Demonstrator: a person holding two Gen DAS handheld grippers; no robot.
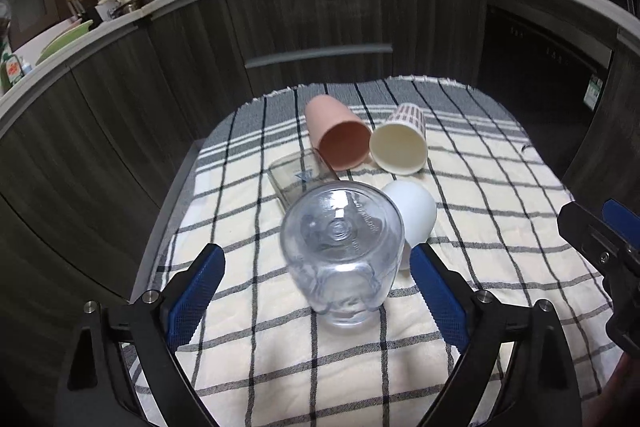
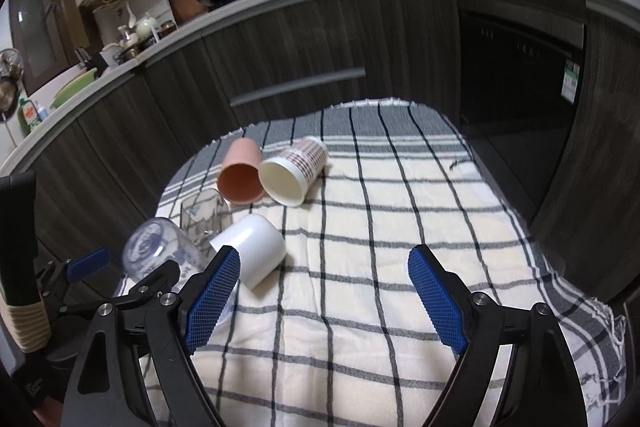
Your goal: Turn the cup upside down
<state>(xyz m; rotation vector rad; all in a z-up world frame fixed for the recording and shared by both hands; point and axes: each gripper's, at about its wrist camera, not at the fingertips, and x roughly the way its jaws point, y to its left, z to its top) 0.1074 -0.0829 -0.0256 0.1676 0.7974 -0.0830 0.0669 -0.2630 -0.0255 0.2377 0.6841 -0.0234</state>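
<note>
The clear plastic cup (image 1: 342,251) sits base-up on the checked cloth (image 1: 480,259), tilted, between the left gripper's (image 1: 318,293) spread fingers, untouched; the right gripper (image 2: 324,297), also spread, holds nothing, farther off.

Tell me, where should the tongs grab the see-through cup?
Probably across the middle of the clear plastic cup, from the near side. It lies tilted with its base facing the left tongs, which already sit open on either side of its round wall.
</note>
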